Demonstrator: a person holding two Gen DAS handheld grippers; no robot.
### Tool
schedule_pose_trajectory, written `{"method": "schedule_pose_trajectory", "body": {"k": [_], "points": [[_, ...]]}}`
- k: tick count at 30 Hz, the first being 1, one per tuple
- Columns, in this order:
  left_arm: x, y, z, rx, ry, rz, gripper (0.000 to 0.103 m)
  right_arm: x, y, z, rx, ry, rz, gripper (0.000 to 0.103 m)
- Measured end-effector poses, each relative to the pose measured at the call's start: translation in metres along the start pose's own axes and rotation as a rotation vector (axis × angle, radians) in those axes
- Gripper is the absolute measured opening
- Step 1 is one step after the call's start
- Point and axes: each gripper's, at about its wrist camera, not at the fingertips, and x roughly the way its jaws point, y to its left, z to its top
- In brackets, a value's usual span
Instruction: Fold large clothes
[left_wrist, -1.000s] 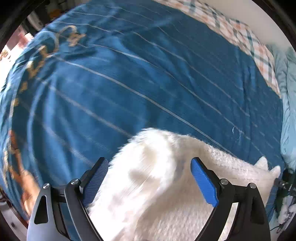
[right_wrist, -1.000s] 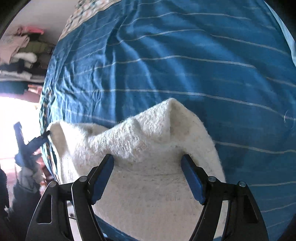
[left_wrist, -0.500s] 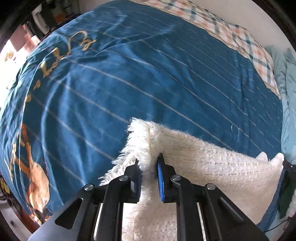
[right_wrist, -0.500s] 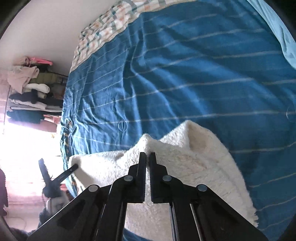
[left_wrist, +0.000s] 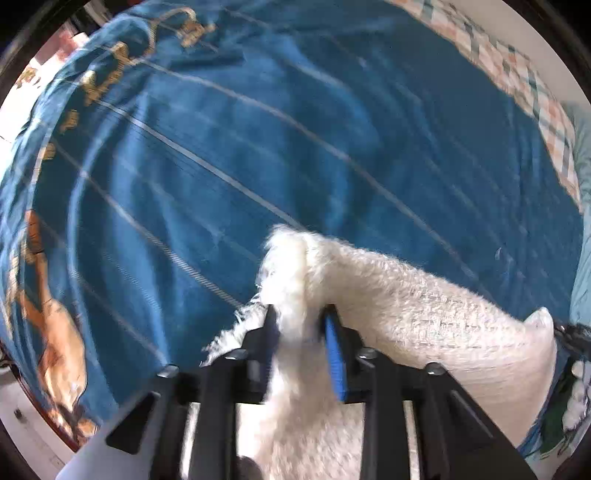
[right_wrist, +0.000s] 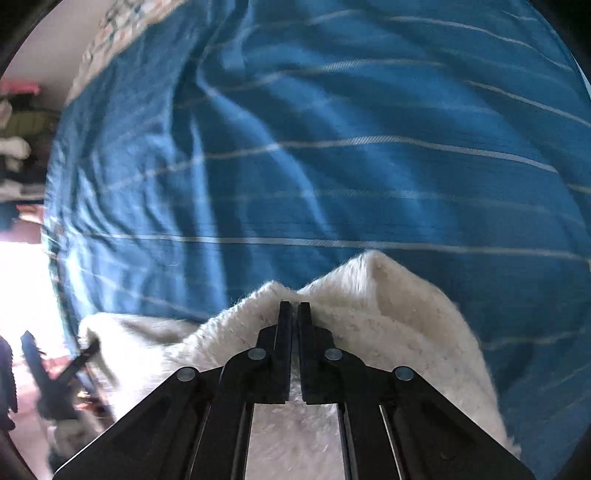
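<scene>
Left wrist view: we look down on a blue striped bedspread (left_wrist: 258, 147) that fills most of the frame, with a white fluffy garment (left_wrist: 424, 317) lying in the lower right.
Left gripper: the left gripper (left_wrist: 301, 328) sits at the bottom centre, and we see a bunched ridge of the white garment standing up between its blue pads (left_wrist: 334, 362); the jaws are opening, yet the fabric fills the gap and both pads touch it.
Garment in this view: it spreads from the gripper toward the right edge, and its fuzzy corner rises just above the fingertips.
Bedspread edge: gold lettering (left_wrist: 122, 59) shows at the upper left, a checked cloth (left_wrist: 532, 85) at the upper right.
Right wrist view: we see the same bedspread (right_wrist: 332, 166) above and the garment (right_wrist: 406, 332) across the lower part of the frame.
Right gripper: the right gripper (right_wrist: 294, 314) at the bottom centre is clenched on a thin fold of the garment, with only a slit between its black fingers.
Garment in this view: it humps up on both sides of the fingertips, the higher peak to the right, and trails to the lower left, where the other gripper (right_wrist: 70, 365) meets its far corner.
Room edge: stacked clothes (right_wrist: 14, 147) are blurred at the far left.
</scene>
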Motion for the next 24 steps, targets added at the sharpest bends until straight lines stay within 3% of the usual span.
{"method": "schedule_pose_trajectory", "body": {"k": [2,4,7,10,12,15,20,24], "points": [[-0.021,-0.003,-0.006,-0.007,-0.052,-0.011,0.062,-0.043,-0.007,-0.016,0.015,-0.082,0.010,0.042],[-0.040,-0.011,-0.015,0.008,-0.092,-0.012,0.082,-0.078,-0.015,-0.038,0.025,-0.160,0.033,0.051],[-0.059,-0.029,-0.036,0.037,-0.143,-0.012,0.085,-0.100,-0.020,-0.069,0.045,-0.194,0.086,0.051],[-0.063,-0.053,-0.056,0.078,-0.183,-0.012,0.085,-0.073,-0.018,-0.087,0.060,-0.117,0.165,0.051],[-0.055,-0.077,-0.063,0.125,-0.185,0.007,0.090,-0.041,-0.018,-0.087,0.095,-0.094,0.169,0.049],[-0.033,-0.091,-0.066,0.158,-0.124,0.007,0.091,0.013,-0.013,-0.072,0.099,-0.078,0.082,0.045],[-0.021,-0.130,-0.087,0.194,-0.075,-0.033,0.091,0.040,0.007,-0.048,0.077,-0.082,-0.074,0.046],[-0.028,-0.168,-0.095,0.259,-0.089,-0.032,0.091,0.029,-0.005,-0.032,0.133,-0.012,0.020,0.046]]}}
